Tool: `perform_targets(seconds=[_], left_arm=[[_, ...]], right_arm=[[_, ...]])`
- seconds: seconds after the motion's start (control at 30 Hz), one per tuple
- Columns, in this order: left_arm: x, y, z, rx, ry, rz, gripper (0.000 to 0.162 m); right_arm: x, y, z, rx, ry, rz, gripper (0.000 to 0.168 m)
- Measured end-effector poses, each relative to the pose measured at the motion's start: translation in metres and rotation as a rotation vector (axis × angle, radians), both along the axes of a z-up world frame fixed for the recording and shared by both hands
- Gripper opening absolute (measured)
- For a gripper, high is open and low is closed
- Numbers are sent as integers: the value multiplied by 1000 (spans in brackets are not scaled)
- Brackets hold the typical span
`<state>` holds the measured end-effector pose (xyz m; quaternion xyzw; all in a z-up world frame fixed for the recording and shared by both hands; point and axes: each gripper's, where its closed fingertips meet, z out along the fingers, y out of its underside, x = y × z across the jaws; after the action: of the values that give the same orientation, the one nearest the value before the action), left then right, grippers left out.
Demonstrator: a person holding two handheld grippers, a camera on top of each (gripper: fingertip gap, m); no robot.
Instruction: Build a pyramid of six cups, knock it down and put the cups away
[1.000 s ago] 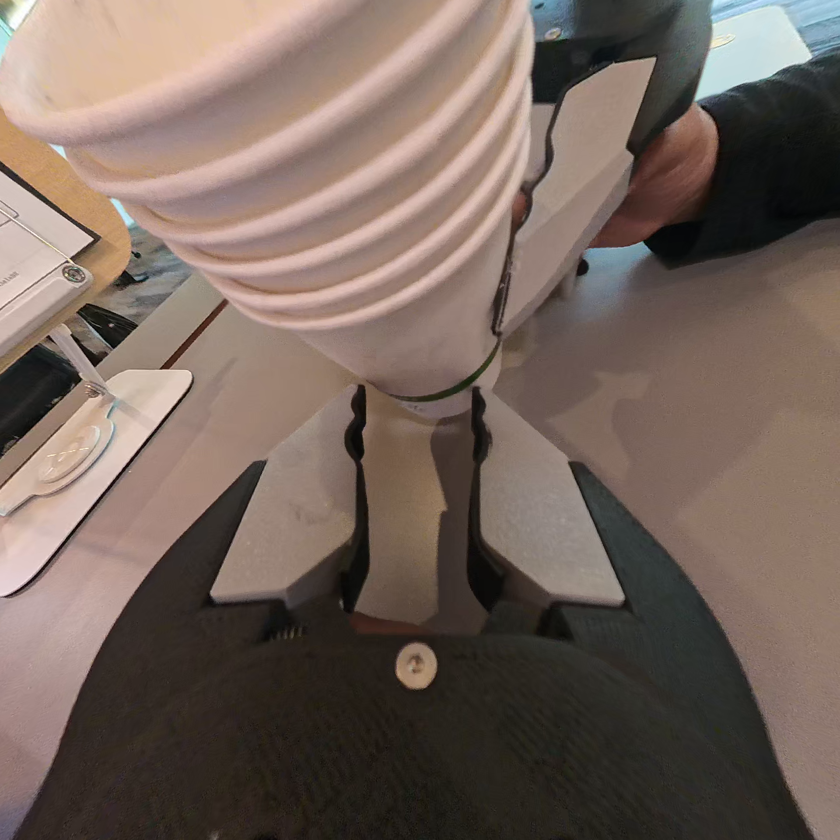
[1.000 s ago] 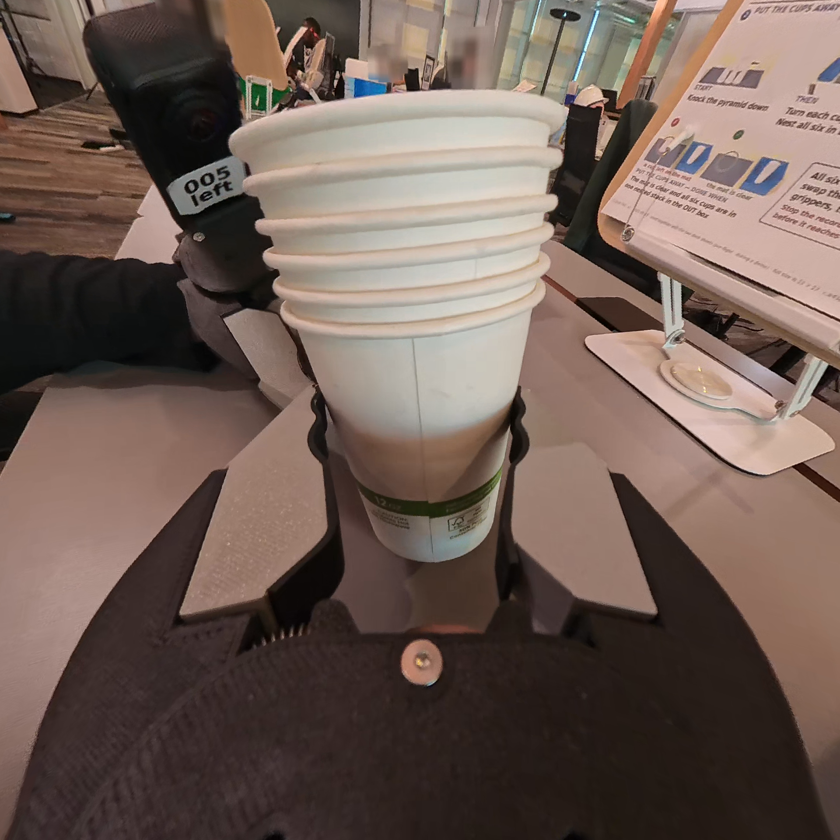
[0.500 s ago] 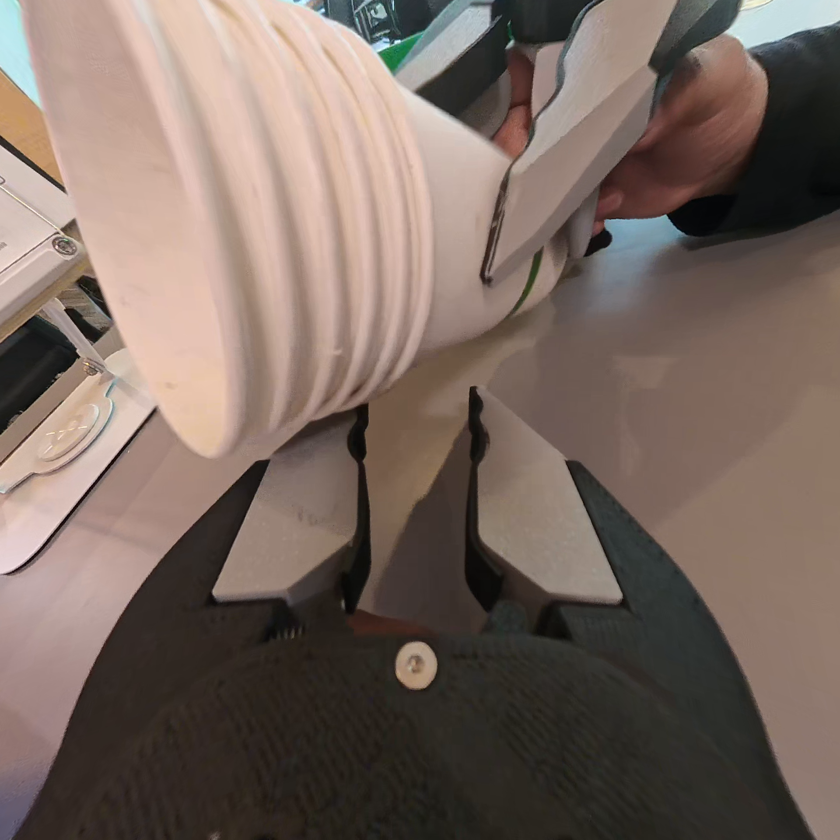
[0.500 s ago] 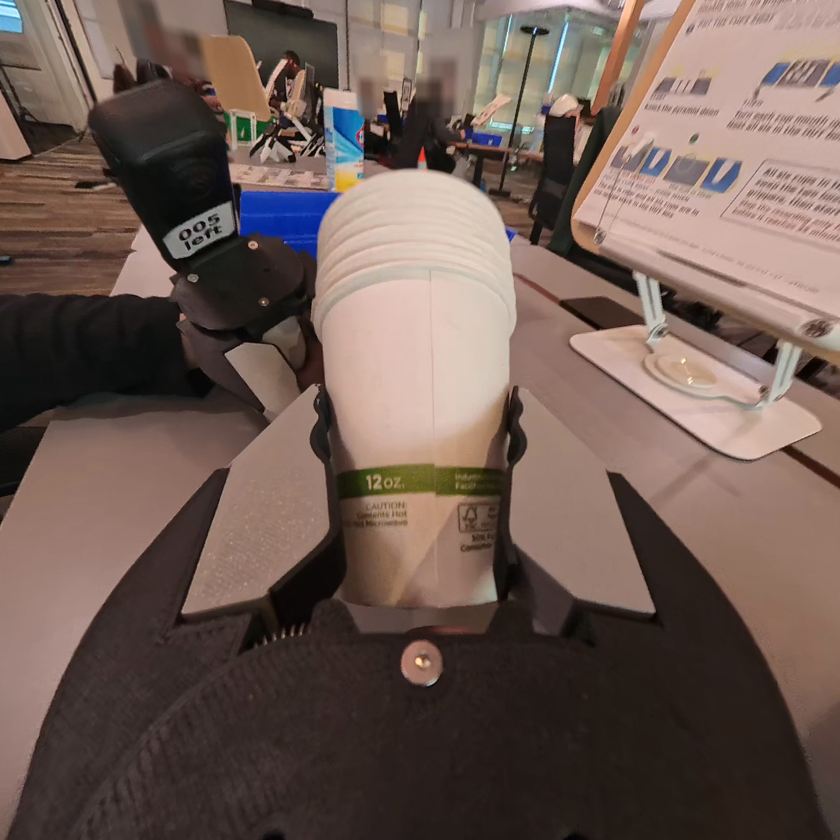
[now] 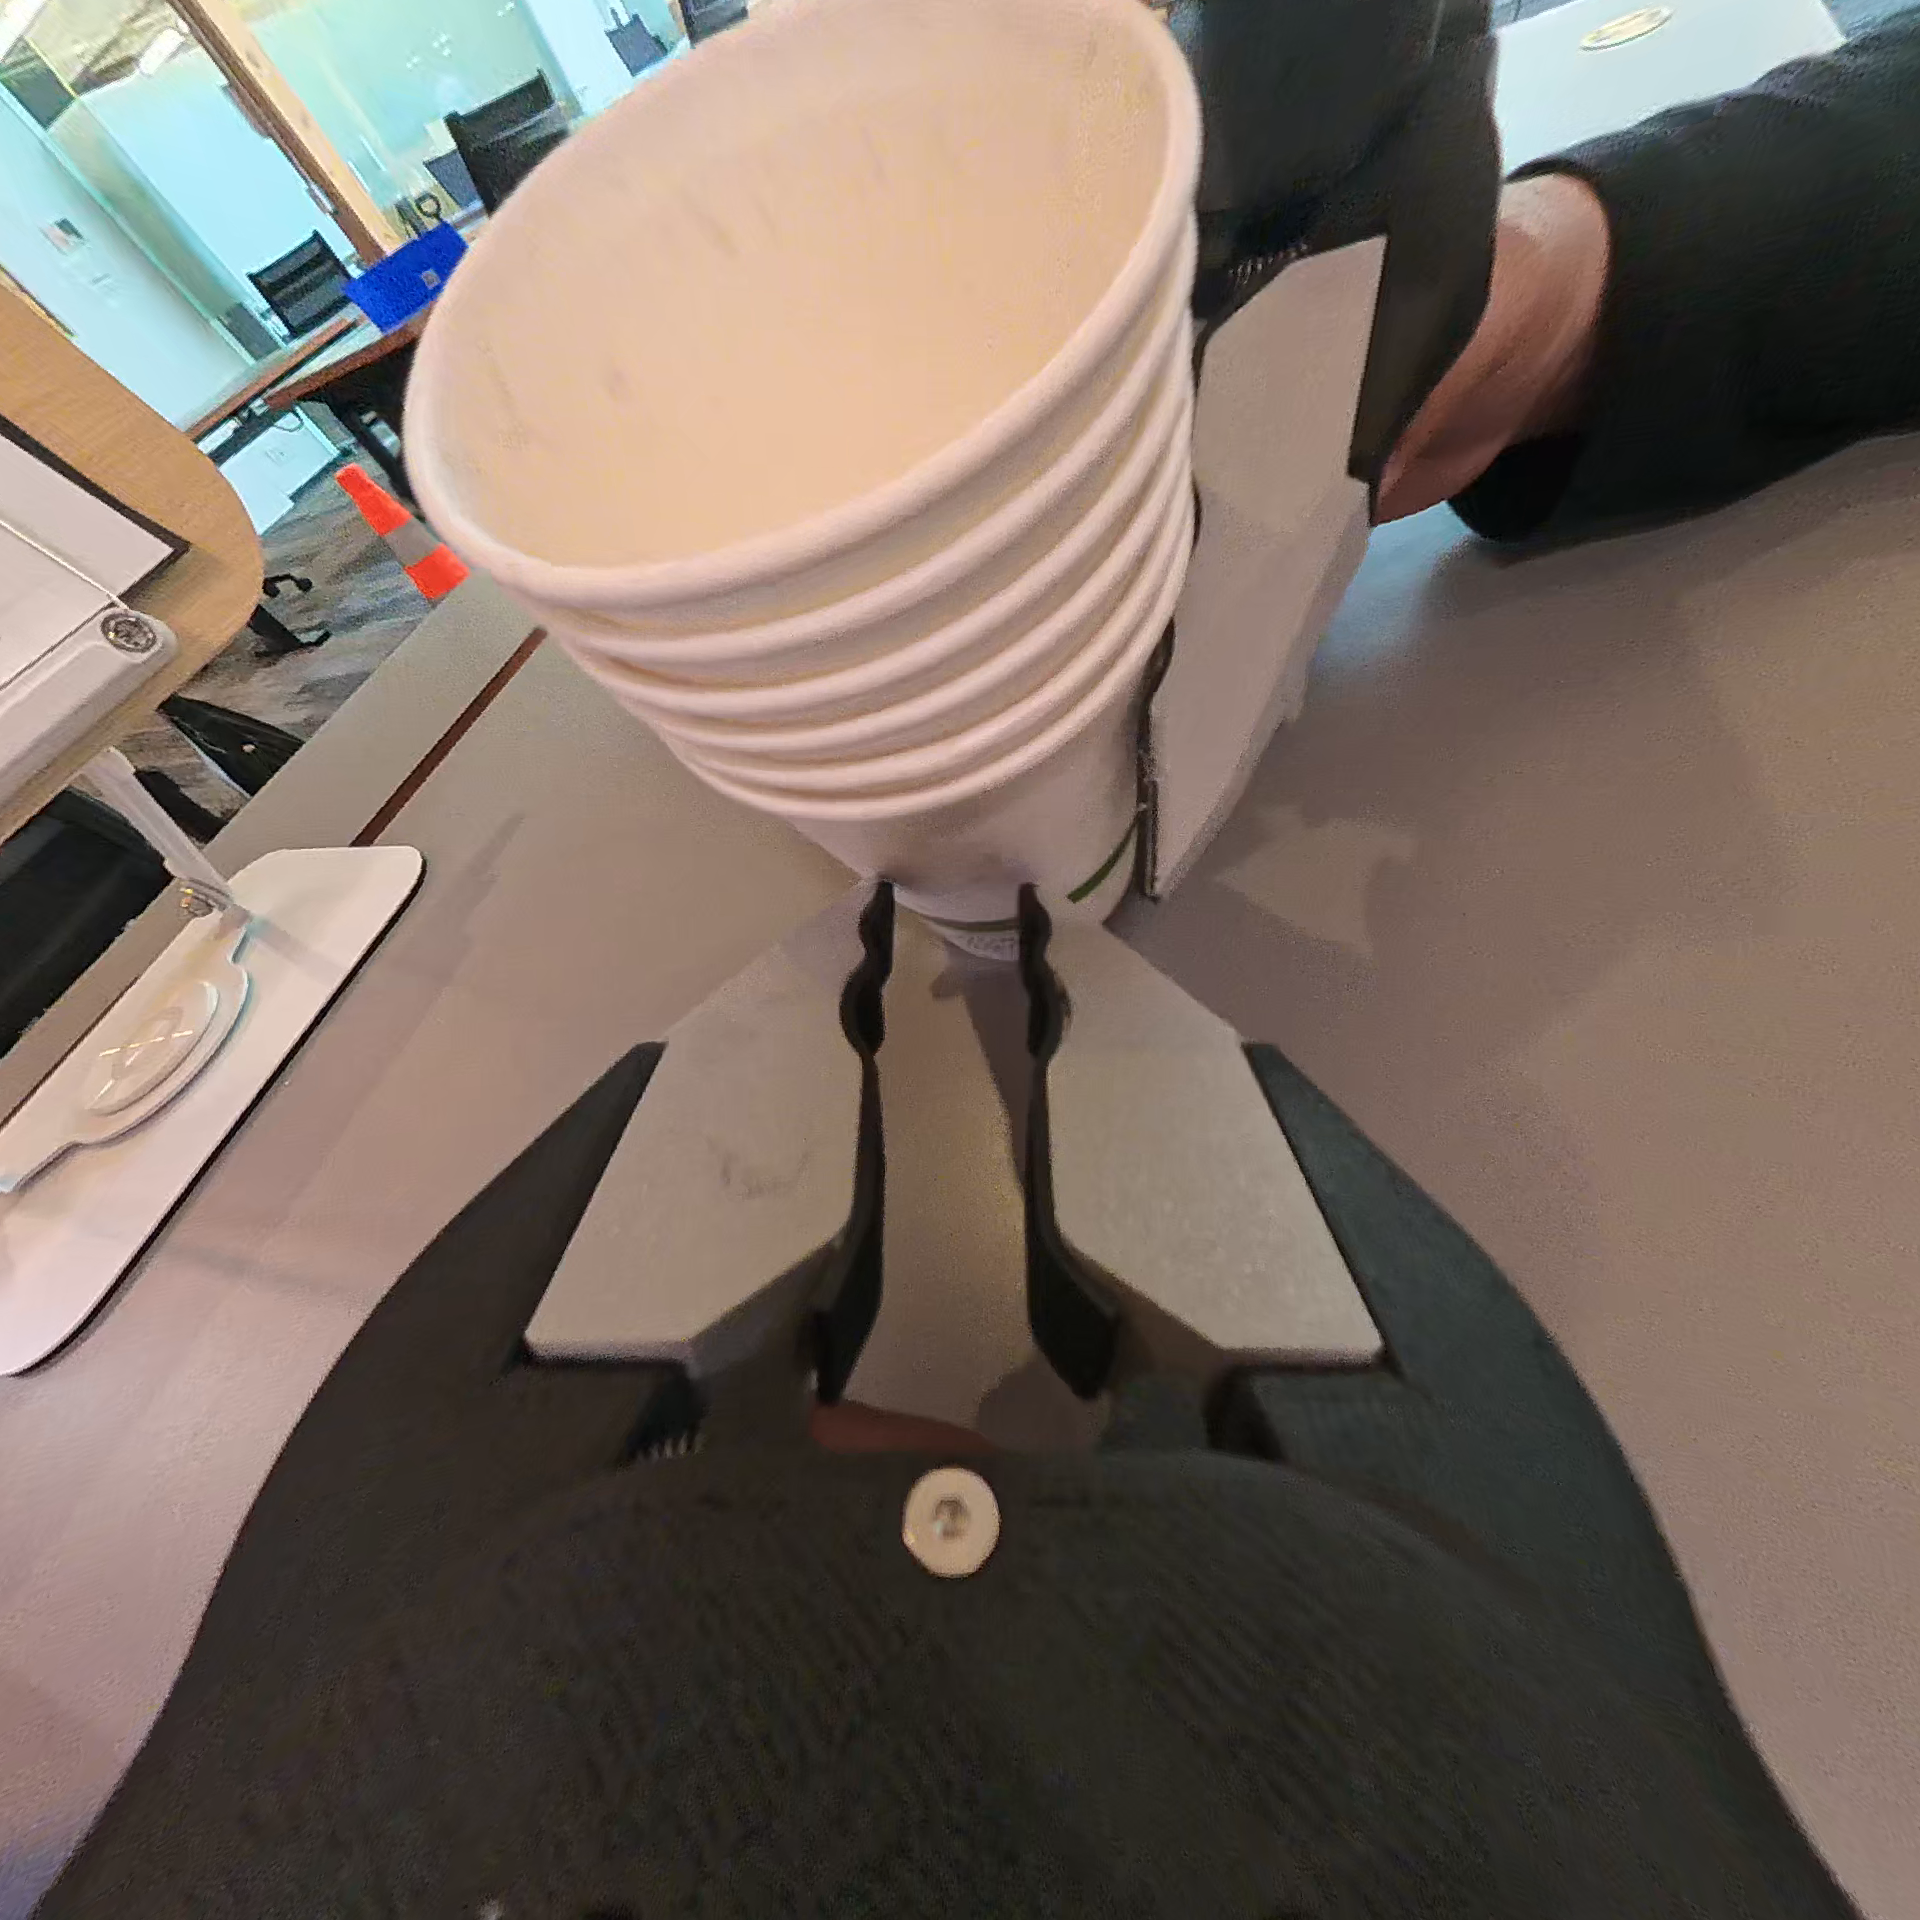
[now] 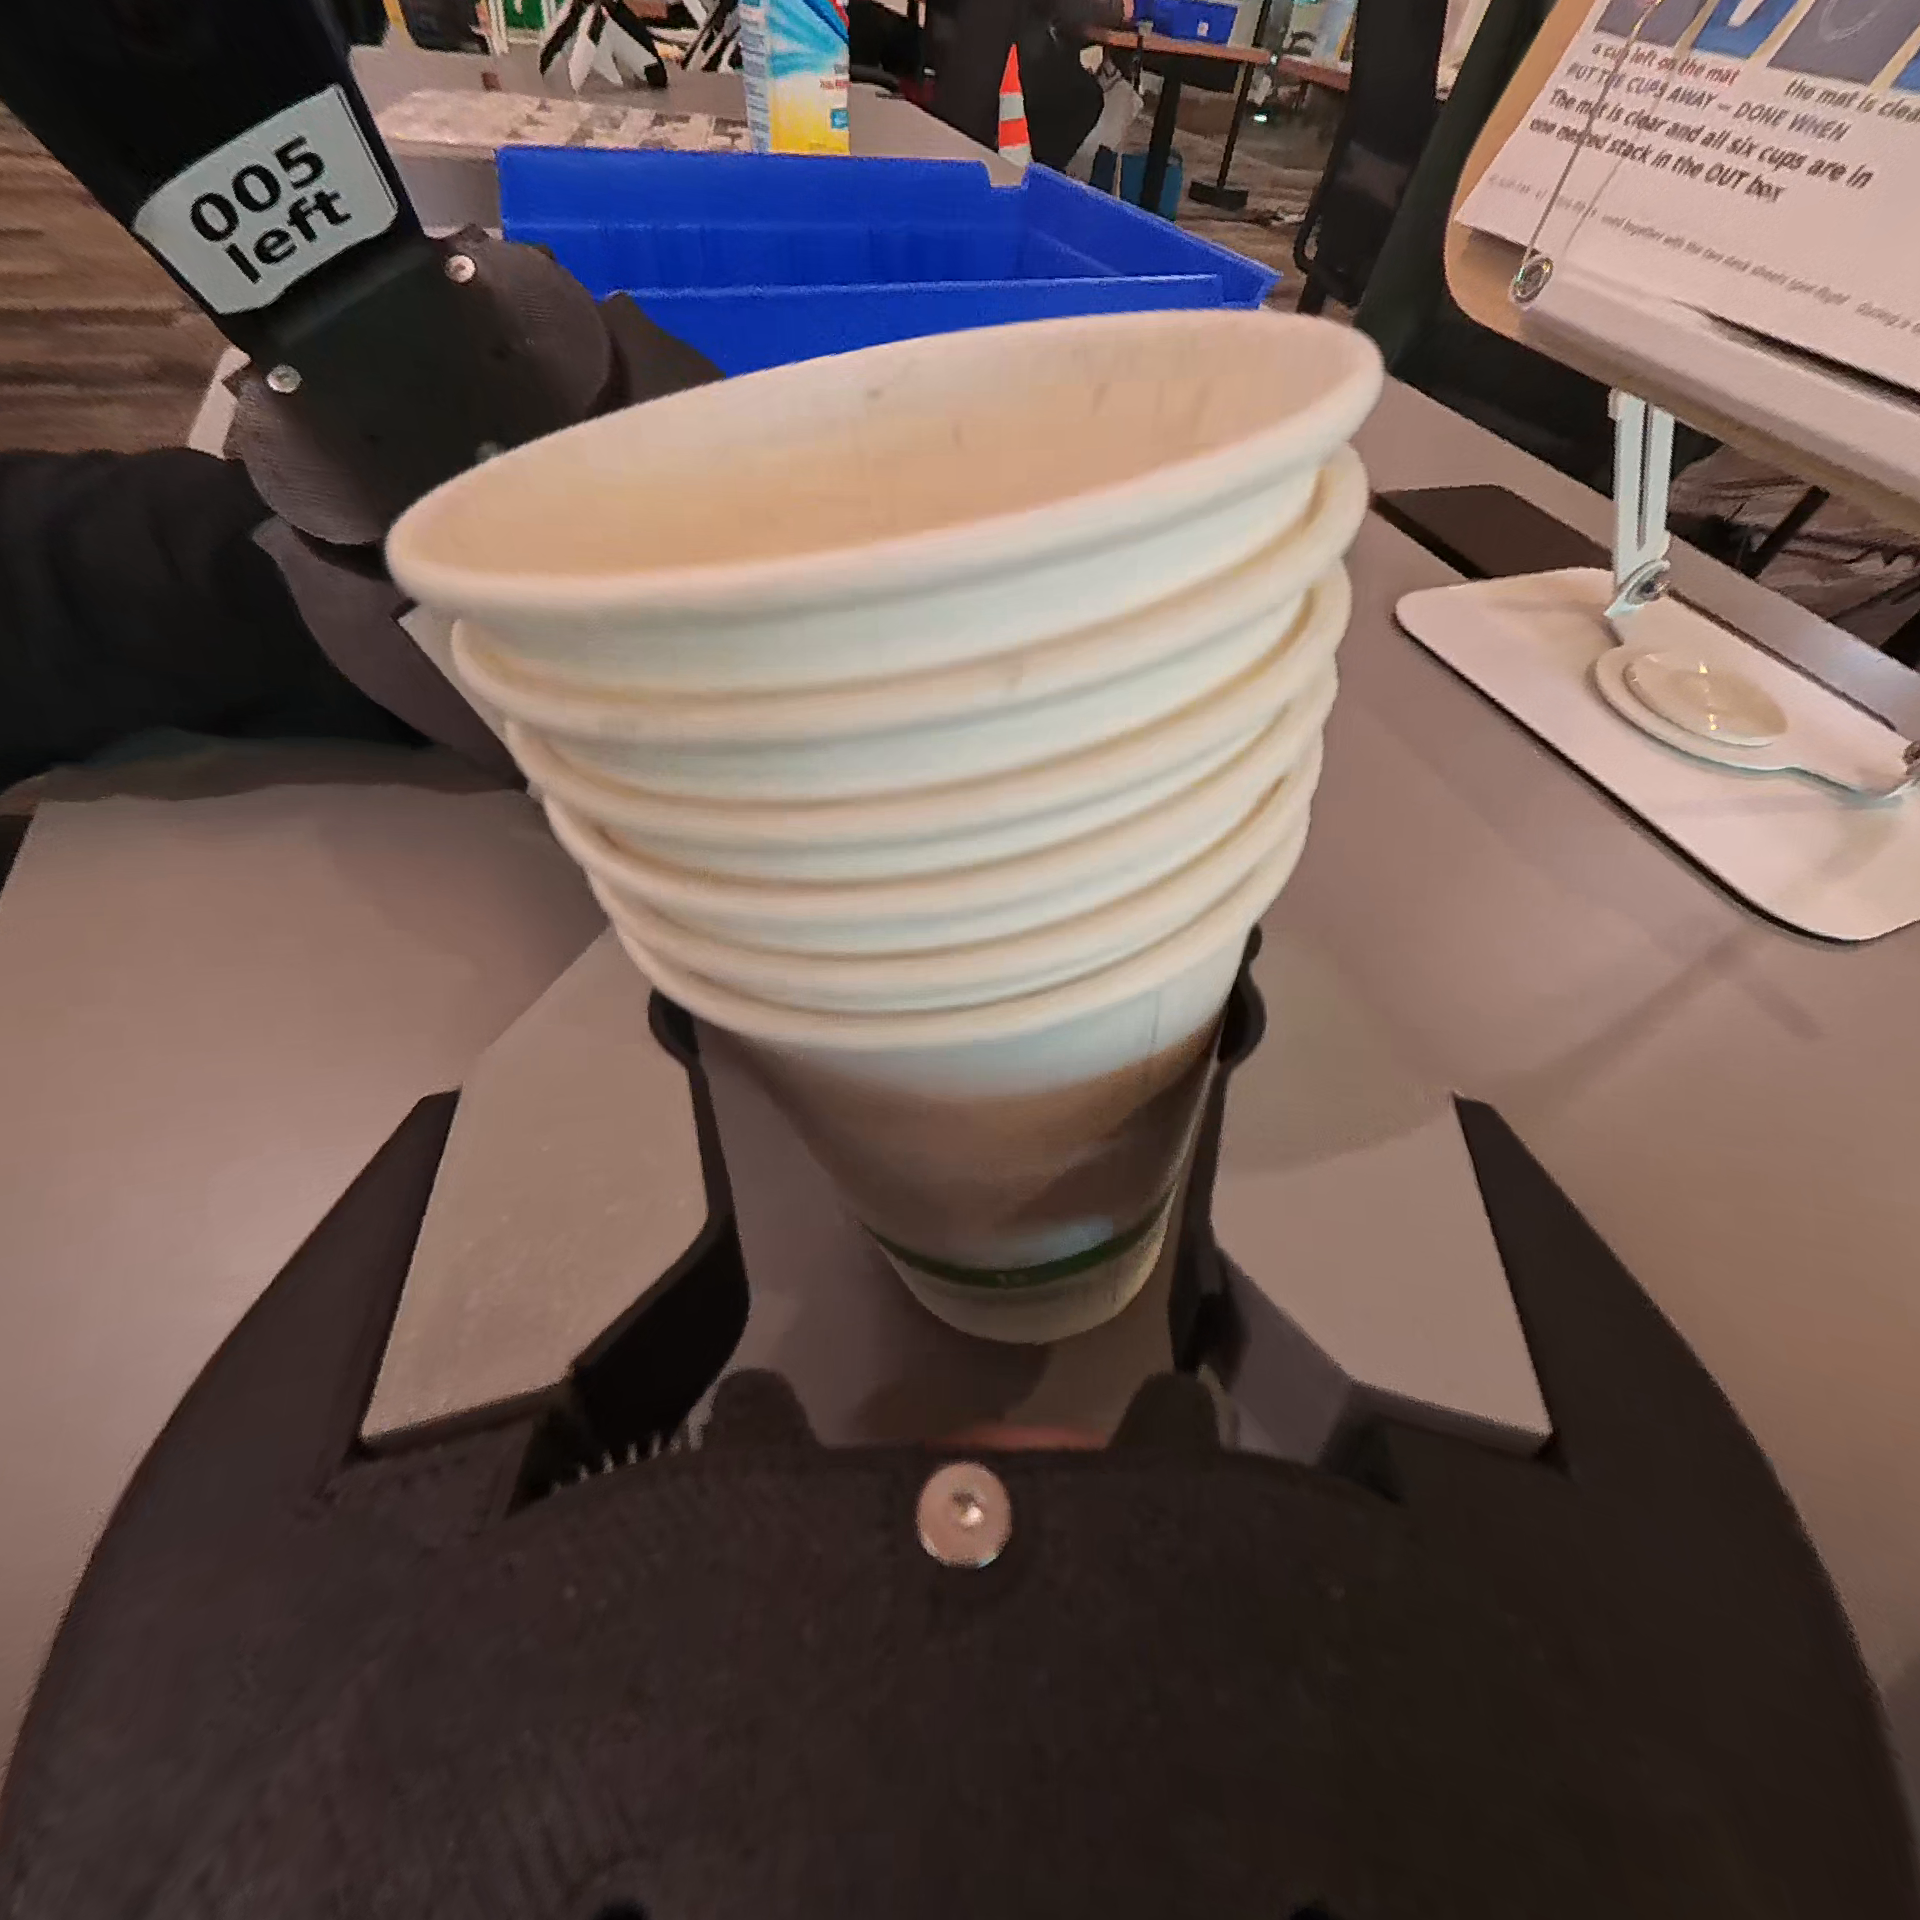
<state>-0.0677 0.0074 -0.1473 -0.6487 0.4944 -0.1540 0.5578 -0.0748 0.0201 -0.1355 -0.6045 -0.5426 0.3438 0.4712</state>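
The black right gripper with grey fingers [image 6: 961, 1164] clamps something between its fingers; the matching left gripper [image 5: 951, 935] hangs empty, jaws narrowly parted.

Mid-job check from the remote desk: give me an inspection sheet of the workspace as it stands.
Surface: grey table, bare where visible.
Job's things: nested stack of white paper cups, mouth up, tilted; blue bin behind it on the table.
Clutter: white stand base carrying an instruction sheet.
Grippers: right tongs shut on the stack's lower part; left tongs open, tips near the stack's base, contact unclear.
Cables: nothing seen.
Surroundings: office room, orange cone on the floor, other desks and chairs.
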Motion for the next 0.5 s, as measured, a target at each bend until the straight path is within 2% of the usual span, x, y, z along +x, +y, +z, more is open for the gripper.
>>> perform_targets(seconds=[0.1, 0.37, 0.5], left_arm=[[1, -2, -2, -4, 10, -9, 17], [1, 0, -1, 9, 10, -4, 28], [0, 1, 6, 31, -22, 8, 28]], right_arm=[[-1, -4, 2, 34, -4, 19, 100], [-2, -7, 3, 39, -11, 32, 98], [0, -3, 7, 62, -5, 11, 98]])
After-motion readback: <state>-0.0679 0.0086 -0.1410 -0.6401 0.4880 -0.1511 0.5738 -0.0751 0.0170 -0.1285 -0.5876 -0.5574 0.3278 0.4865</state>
